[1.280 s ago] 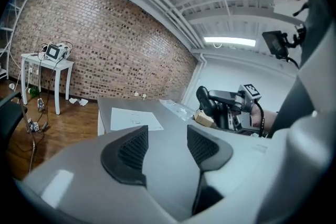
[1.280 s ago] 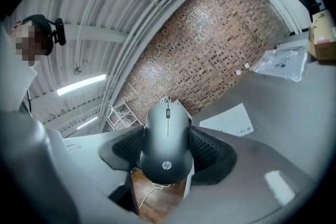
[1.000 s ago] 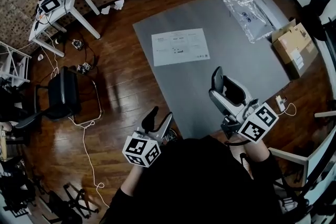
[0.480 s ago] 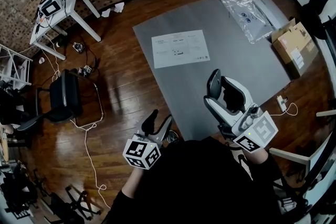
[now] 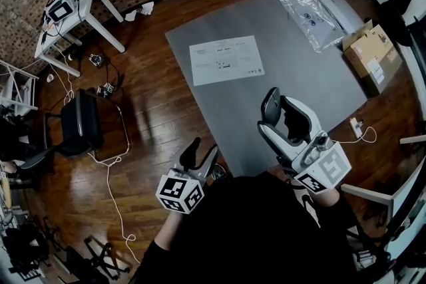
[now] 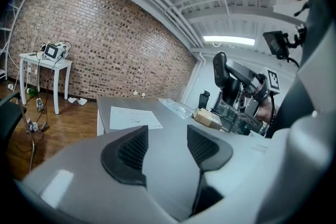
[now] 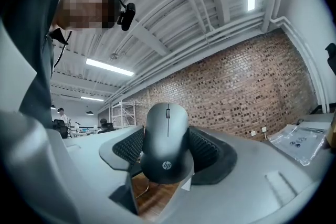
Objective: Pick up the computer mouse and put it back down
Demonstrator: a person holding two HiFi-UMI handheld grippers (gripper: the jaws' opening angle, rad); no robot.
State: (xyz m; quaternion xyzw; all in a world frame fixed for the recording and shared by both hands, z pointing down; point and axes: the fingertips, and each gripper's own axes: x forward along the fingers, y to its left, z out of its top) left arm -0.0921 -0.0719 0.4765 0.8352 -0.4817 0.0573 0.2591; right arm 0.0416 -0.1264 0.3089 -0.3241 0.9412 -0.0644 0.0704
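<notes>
**Right gripper.** The right gripper (image 5: 284, 106) is clamped on the computer mouse (image 7: 167, 140). Both ribbed pads (image 7: 208, 148) press against the mouse's flanks, one on each side. The mouse's top face, with scroll wheel and logo, is turned toward the gripper's camera, and its rounded rear end hangs lowest in that view.

**Position of the mouse.** The mouse is lifted off the table (image 5: 279, 70) and touches nothing but the pads. In the head view it sits over the table's near edge, toward the near right corner. The right gripper view shows wooden floor (image 7: 152, 194) below it.

**Left gripper.** The left gripper (image 6: 167, 148) has its jaws spread apart and holds no object. Only the grey tabletop shows through the gap. In the head view this gripper is off the table, beside its near left corner and over the floor.

**Table contents.**
- A printed sheet of paper (image 5: 226, 60) lies flat near the left edge.
- A clear plastic bag (image 5: 311, 8) lies at the far right corner.
- A cardboard box (image 5: 371, 55) sits at the right edge, just beside the bag.
</notes>
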